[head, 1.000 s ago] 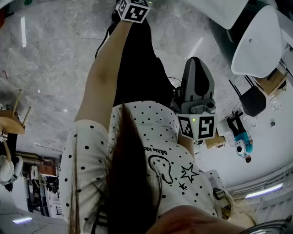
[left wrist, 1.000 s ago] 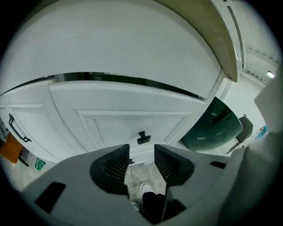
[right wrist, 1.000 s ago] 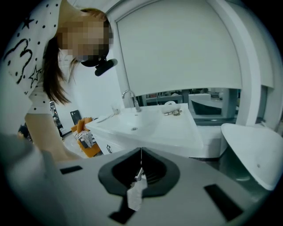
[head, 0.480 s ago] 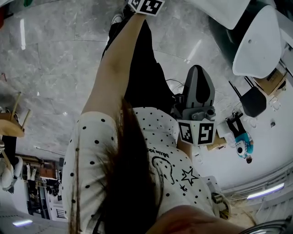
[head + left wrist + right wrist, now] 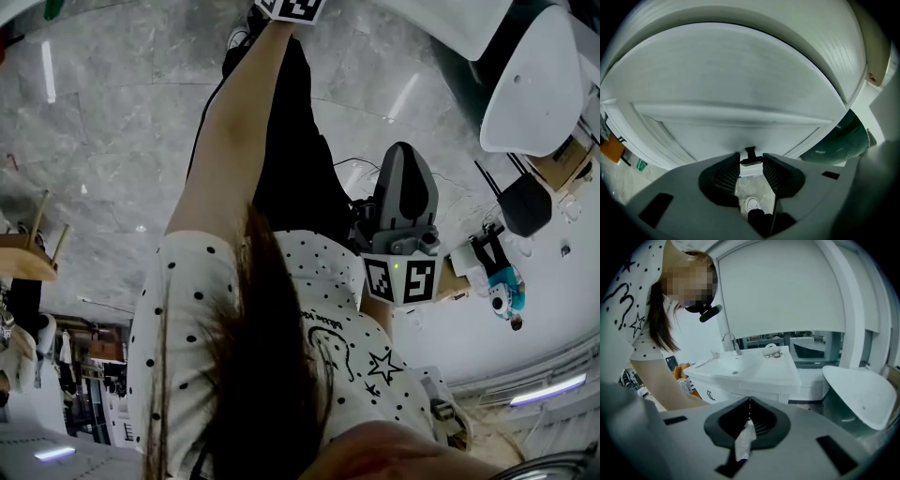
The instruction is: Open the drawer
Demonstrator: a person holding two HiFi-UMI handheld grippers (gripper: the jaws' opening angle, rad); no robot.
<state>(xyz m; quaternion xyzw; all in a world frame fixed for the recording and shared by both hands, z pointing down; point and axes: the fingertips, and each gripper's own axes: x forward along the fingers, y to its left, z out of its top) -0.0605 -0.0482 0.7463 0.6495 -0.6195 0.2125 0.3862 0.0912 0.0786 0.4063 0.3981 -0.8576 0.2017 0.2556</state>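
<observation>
Left tongs: grasping the small black handle. The tips touch both its ends, and the jaws have just been closing a little.
Right tongs: clenched, tips together, nothing in them.
Drawer: its white front fills the left gripper view, right in front of the left tongs.
Floor: grey stone, shiny.
Room: bright and white, with a big white blind.
How many: two tongs, one black handle, one sink, one tap.
Only the left gripper view: the drawer, and a white shoe low between the jaws.
Only the right gripper view: the sink, tap and blind.
Only the head view: a spotted shirt and a long bare arm reaching to the top edge.
</observation>
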